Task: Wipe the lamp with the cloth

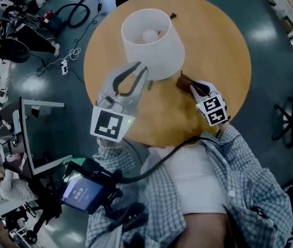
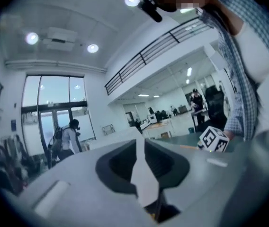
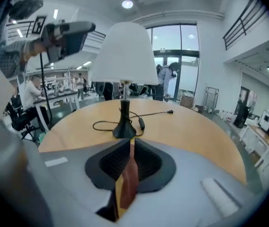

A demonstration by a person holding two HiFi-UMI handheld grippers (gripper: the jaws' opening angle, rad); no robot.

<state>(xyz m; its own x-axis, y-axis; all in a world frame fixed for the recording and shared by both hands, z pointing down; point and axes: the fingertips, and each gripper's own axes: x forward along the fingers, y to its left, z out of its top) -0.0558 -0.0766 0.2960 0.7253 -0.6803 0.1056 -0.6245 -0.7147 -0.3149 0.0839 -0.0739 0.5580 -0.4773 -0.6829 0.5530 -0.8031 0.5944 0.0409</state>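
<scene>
A round wooden worktop point(image 1: 229, 61) carries a white-shaded lamp point(image 1: 154, 45) toward its far edge. The left gripper point(image 1: 140, 68) hovers beside the shade, jaws nearly shut on a thin white sliver point(image 2: 144, 178). The right gripper point(image 3: 130, 143) clamps a brown cloth point(image 3: 129, 178) in its jaws over the worktop's middle.

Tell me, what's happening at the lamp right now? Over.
Left gripper shut on shade. Right gripper shut on cloth, not on lamp yet. Cord loops by base, nothing else between.

Round wooden table point(image 1: 224, 56) with lamp point(image 1: 162, 56) and cord point(image 3: 154, 113)
</scene>
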